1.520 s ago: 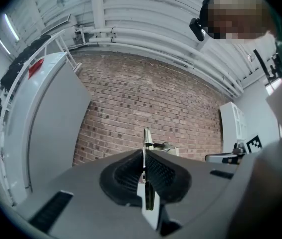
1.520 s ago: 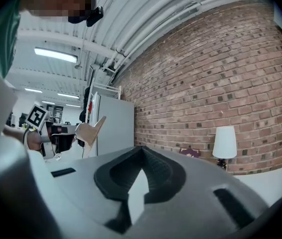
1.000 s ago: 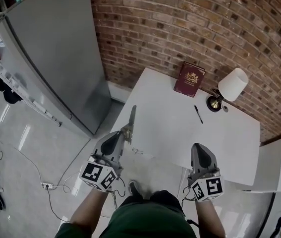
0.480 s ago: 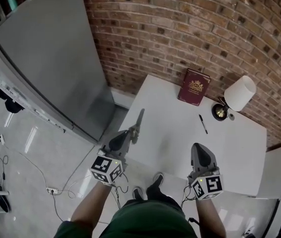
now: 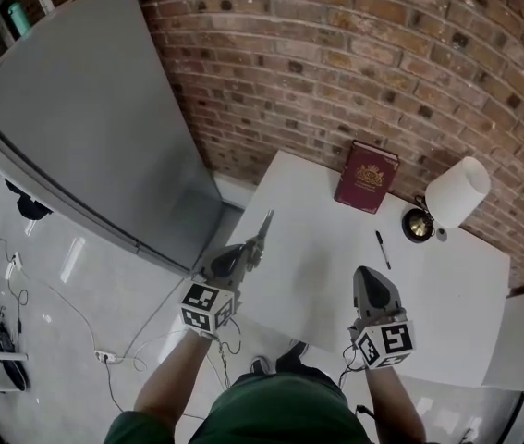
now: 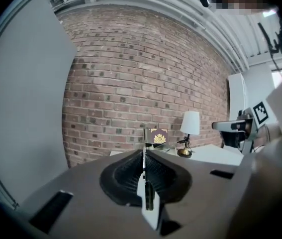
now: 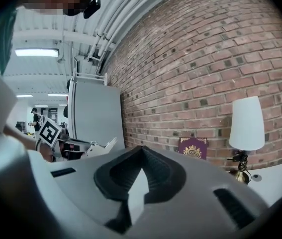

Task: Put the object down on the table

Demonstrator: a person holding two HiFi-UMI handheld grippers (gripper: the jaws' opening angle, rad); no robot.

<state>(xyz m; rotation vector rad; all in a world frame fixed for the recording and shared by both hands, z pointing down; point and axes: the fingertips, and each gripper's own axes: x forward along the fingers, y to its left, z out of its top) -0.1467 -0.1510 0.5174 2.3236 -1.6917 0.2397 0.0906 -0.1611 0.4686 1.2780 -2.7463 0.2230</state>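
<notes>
Thin blade-like object (image 5: 265, 226) clamped in left gripper (image 5: 247, 253), tip toward 1 o'clock at edge of table (image 5: 328, 248); early release could drop it floorward; right gripper (image 5: 371, 281) jaws together, empty.

Lower part of the thin grey metal blade-like object (image 5: 263, 229) is hidden btwn the closed jaws of the left gripper (image 6: 143, 158); its kind can't be told. Gold print on the dark red book (image 5: 366, 176) is too small to be read. The tall grey cabinet (image 5: 86, 118) is cut off at top & left. The brass lamp base (image 5: 418, 224) is part-covered by its white shade (image 5: 456, 192).
</notes>
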